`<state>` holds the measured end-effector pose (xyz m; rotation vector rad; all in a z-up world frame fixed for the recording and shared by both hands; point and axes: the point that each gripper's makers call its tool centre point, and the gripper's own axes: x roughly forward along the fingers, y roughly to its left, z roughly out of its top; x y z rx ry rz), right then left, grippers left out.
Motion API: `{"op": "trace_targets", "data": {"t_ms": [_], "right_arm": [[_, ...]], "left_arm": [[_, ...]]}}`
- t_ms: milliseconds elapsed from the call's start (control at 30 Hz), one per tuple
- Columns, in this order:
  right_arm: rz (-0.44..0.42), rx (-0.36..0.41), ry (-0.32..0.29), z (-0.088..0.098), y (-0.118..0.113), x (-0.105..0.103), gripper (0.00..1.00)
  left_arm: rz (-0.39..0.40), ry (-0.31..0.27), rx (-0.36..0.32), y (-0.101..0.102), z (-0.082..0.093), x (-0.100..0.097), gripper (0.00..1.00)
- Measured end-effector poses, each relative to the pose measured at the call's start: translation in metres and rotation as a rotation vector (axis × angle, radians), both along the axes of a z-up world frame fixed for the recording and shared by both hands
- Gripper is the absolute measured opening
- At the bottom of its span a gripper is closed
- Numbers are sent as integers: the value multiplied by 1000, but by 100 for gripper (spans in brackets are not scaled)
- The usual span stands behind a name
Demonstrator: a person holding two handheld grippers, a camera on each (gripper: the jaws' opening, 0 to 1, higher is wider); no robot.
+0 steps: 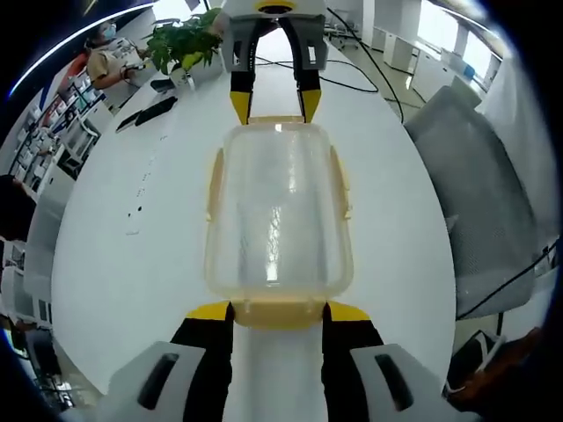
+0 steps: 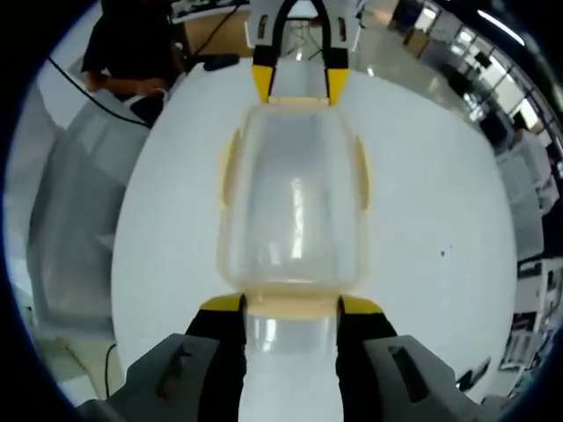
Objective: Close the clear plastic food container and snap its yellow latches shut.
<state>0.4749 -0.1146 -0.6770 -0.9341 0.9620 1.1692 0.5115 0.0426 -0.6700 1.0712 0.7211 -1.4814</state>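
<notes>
At each short end of the container point(image 1: 278, 211), a gripper stood with its jaws spread wide, tips just beside the end latch: the left gripper point(image 1: 278, 310) at one end, the right gripper point(image 2: 291, 303) at the other. Neither grasped anything. The container lay lid-on upon the white table point(image 1: 132, 264), yellow latches point(image 1: 214, 183) along its sides. A grey chair point(image 1: 479, 193) stood near the table.

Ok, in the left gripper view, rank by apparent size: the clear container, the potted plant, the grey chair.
1. Clear container, though it sits nearest the camera.
2. Grey chair, partly cut off by the view's edge.
3. Potted plant, far back on the white table.
</notes>
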Motion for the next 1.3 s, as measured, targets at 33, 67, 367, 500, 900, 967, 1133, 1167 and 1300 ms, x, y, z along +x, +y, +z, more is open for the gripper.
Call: {"op": "trace_targets", "data": {"t_ms": [33,67,367,500,900,967,1133,1167,1300], "right_arm": [[-1,1,0,0,-3,-1,36],[-4,1,2,1,-7,-2,36],[-21,3,13,0,-35,-9,36],[-28,1,23,-2,-48,-12,36],[-39,-4,52,-11,-81,-21,36],[-40,-4,55,-12,-84,-21,36],[-40,-4,58,-15,-92,-21,36],[-41,-1,59,-16,-93,-20,36],[-46,3,62,-18,-95,-20,36]], "left_arm": [[-1,0,0,-3,0,0,34],[-4,2,0,-8,0,-1,33],[-25,10,-1,-37,-3,-3,33],[-34,16,-1,-50,-4,-4,33],[-48,33,-15,-84,-15,-10,33],[-48,37,-18,-88,-17,-10,33],[-49,45,-24,-95,-21,-10,33],[-51,45,-25,-96,-21,-10,33],[-55,47,-32,-99,-24,-9,33]]}}
